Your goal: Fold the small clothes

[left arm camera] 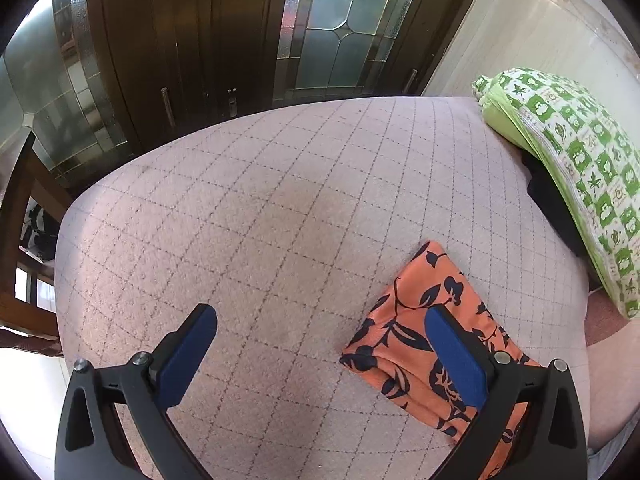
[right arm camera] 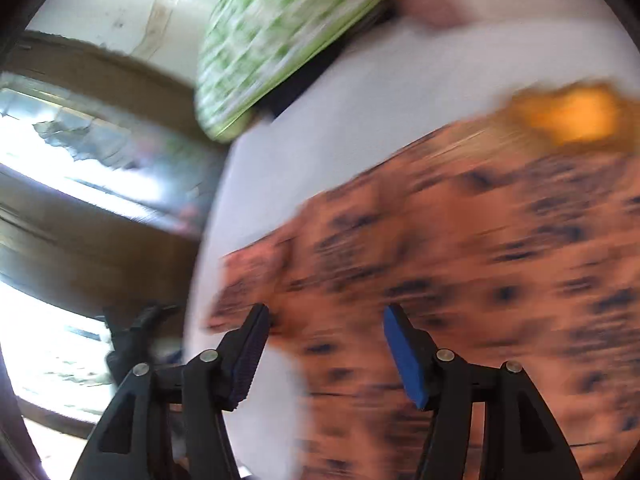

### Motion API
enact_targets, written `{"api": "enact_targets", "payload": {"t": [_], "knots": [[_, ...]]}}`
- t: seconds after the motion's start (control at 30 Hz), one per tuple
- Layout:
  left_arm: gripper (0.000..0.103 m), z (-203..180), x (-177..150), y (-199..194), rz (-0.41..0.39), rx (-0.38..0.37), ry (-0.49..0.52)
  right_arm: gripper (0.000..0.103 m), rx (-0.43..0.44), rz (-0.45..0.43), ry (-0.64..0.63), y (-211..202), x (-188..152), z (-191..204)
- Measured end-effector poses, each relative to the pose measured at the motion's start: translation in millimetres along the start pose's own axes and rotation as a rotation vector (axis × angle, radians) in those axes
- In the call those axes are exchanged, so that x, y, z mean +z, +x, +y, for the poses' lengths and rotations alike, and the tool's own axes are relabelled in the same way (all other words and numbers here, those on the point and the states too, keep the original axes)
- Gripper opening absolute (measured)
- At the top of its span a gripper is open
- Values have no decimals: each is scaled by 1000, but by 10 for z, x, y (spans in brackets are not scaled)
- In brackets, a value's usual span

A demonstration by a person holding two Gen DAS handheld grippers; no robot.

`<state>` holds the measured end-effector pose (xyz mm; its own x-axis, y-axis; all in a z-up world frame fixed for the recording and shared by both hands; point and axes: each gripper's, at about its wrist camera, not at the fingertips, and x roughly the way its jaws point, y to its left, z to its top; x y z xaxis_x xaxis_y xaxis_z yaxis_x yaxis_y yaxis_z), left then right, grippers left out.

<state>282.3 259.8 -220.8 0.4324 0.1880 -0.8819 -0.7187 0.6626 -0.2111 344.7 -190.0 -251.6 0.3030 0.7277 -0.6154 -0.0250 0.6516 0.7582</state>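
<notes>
An orange cloth with a dark leaf print (left arm camera: 416, 332) lies folded on the pale quilted bed (left arm camera: 280, 208), at the lower right of the left wrist view. My left gripper (left arm camera: 320, 320) hovers over the bed with its jaws wide apart and nothing between them; its right finger (left arm camera: 456, 356) overlaps the cloth. The right wrist view is smeared by motion: the same orange cloth (right arm camera: 460, 264) fills its right half, and my right gripper (right arm camera: 326, 316) stands open above the cloth's near edge with no fabric pinched between its pads.
A green-and-white patterned pillow (left arm camera: 572, 168) lies at the bed's right side over something dark (left arm camera: 552, 204). Dark wooden doors with glass panes (left arm camera: 224, 28) stand behind the bed. A wooden chair (left arm camera: 24, 208) is at the left. A yellow-orange blur (right arm camera: 572, 116) shows beyond the cloth.
</notes>
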Motion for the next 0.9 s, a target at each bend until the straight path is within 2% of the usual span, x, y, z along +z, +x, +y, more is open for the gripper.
{"api": "enact_targets", "payload": {"t": [0.1, 0.17, 0.27, 0.33, 0.37, 0.4, 0.43, 0.53, 0.67, 0.8, 0.9], "knots": [[103, 67, 39, 9, 5, -14, -8, 63, 32, 60, 32, 464, -12, 175], [103, 113, 63, 2, 9, -23, -18, 63, 8, 81, 49, 832, 37, 230], [103, 147, 107, 17, 15, -34, -27, 63, 3, 89, 98, 1124, 33, 257], [103, 164, 127, 22, 15, -37, -32, 63, 10, 79, 64, 1213, 28, 333], [103, 159, 143, 33, 16, -39, -34, 53, -10, 61, 18, 1219, 19, 410], [103, 163, 151, 37, 16, -40, -36, 38, -25, 55, -25, 1282, 20, 528], [103, 167, 157, 42, 17, -40, -40, 11, -39, 49, -72, 1364, 16, 648], [103, 163, 170, 73, 25, -45, -52, 11, -53, -37, -176, 1104, -43, 826], [103, 131, 141, 70, 23, -42, -47, 10, -52, -241, -209, 402, -18, 938], [103, 41, 89, 62, 21, -44, -31, 10, -113, -463, -206, -613, 77, 711], [103, -115, 20, 56, 21, -48, 13, 10, -196, -611, -174, -1358, 92, 475]]}}
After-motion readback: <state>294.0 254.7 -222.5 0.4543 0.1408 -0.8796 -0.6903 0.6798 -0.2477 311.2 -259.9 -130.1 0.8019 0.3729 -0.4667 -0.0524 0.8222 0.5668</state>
